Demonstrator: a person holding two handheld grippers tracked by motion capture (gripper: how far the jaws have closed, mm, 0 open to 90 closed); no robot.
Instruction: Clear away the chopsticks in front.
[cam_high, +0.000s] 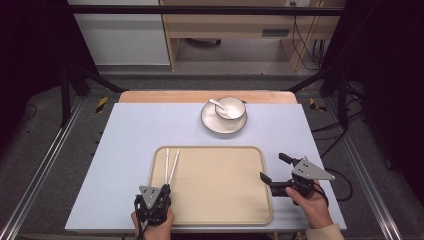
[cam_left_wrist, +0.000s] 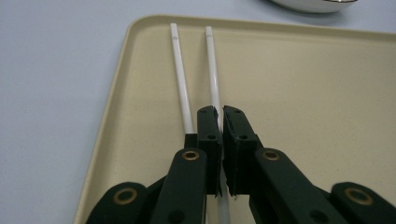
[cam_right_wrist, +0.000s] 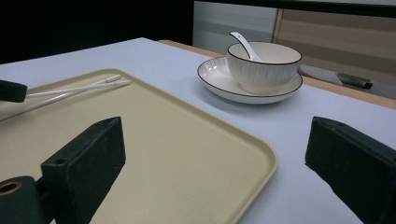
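Note:
Two white chopsticks lie side by side on the left part of a beige tray. My left gripper is at their near ends. In the left gripper view my left gripper is shut on the right chopstick, which runs on between the jaws; the left chopstick lies free beside it. My right gripper is open at the tray's right edge, holding nothing. In the right gripper view the wide-set jaws of my right gripper frame the tray's corner.
A white bowl with a white spoon in it stands on a saucer beyond the tray, near the table's far edge. The pale blue table top spreads left of the tray. Floor rails and cables flank the table.

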